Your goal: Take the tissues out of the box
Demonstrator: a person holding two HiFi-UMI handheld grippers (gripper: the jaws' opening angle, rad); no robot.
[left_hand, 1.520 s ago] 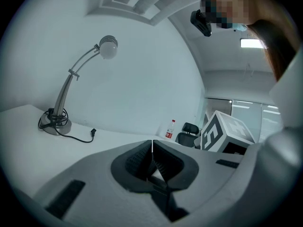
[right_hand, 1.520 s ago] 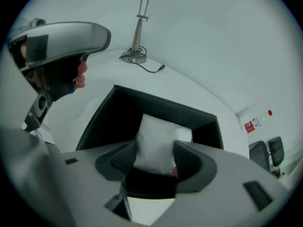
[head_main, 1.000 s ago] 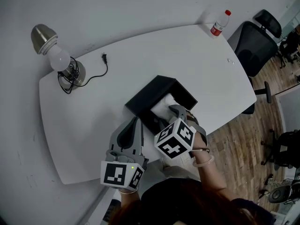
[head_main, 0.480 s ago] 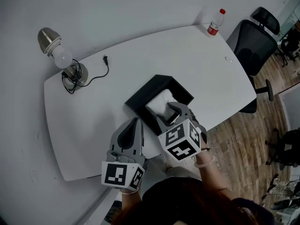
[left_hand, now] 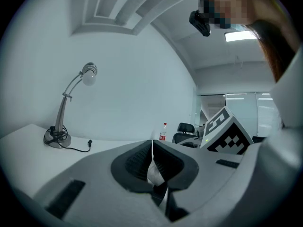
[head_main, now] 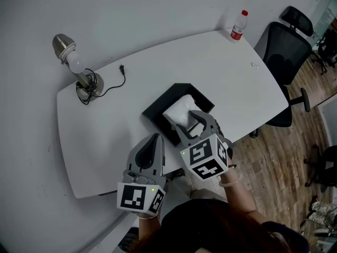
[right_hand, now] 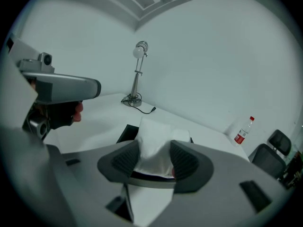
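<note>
Head view: tissues point(head_main: 179, 112) stand up out of the black box point(head_main: 158, 109) mid-table point(head_main: 237, 73). Your right gripper point(head_main: 190, 125) comes in from 5 o'clock, tipped down, clamped on the wad, probably to pull it clear. Your left gripper point(head_main: 154, 138) is parked at the box's 7 o'clock, off the box, so nothing braces it.

Left gripper view: left gripper point(left_hand: 151, 148) level, jaws together; pale sliver between the pads, tissue or table, can't tell.

Right gripper view: right gripper point(right_hand: 154, 157) pads squeeze the tissues point(right_hand: 154, 136), box point(right_hand: 125, 132) just behind at 11 o'clock.
</note>
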